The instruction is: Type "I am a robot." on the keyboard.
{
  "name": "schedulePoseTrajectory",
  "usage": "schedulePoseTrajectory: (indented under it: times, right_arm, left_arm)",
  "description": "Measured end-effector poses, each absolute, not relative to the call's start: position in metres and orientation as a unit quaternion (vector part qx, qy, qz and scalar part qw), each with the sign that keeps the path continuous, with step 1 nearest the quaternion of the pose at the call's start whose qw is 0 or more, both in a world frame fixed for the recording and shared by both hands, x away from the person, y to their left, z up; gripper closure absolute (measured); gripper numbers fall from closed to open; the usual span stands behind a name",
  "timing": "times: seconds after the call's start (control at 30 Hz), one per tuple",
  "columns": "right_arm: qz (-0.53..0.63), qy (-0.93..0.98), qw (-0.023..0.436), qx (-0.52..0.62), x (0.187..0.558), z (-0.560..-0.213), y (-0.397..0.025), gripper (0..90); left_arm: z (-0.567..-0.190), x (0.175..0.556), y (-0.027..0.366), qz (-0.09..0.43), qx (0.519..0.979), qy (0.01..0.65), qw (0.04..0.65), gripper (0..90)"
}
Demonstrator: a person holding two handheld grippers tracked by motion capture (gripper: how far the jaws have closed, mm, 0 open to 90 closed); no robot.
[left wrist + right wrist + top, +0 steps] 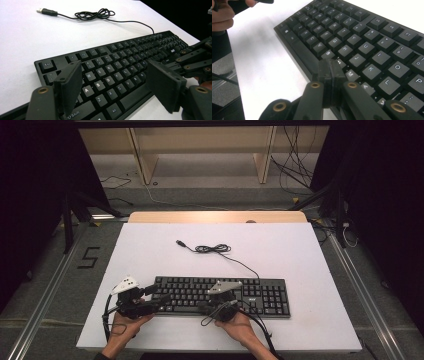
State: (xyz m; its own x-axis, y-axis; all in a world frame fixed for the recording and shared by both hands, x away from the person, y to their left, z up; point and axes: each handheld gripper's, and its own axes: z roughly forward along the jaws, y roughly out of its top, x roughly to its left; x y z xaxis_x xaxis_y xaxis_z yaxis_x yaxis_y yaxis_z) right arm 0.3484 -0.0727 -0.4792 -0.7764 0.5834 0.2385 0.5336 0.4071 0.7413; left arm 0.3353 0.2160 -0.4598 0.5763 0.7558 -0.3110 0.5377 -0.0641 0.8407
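White tabletop point(150, 250) carries the work. Nearest: right claw point(331, 67), jaws pressed together w/ nothing between, tip poised just over the bottom letter row near N/M of the black keyboard point(260, 295); whether it touches a key, can't tell. Left claw point(113, 85) spread wide, hovering over the A/S/Z end. Step looks like key-pressing w/ the shut tip; next move calls for a short straight push down. Beyond both claws: coiled USB cable point(212, 248).
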Motion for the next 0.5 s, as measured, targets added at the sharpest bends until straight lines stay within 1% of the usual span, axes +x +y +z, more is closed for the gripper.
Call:
schedulePoseTrajectory:
  times: [0.5]
  right_arm:
    - [0.423,0.843,0.027,0.33,0.3489,-0.4832,-0.0685,90.0]
  left_arm:
    - [-0.4599,0.3291,0.216,0.108,0.728,0.44,0.515,25.8]
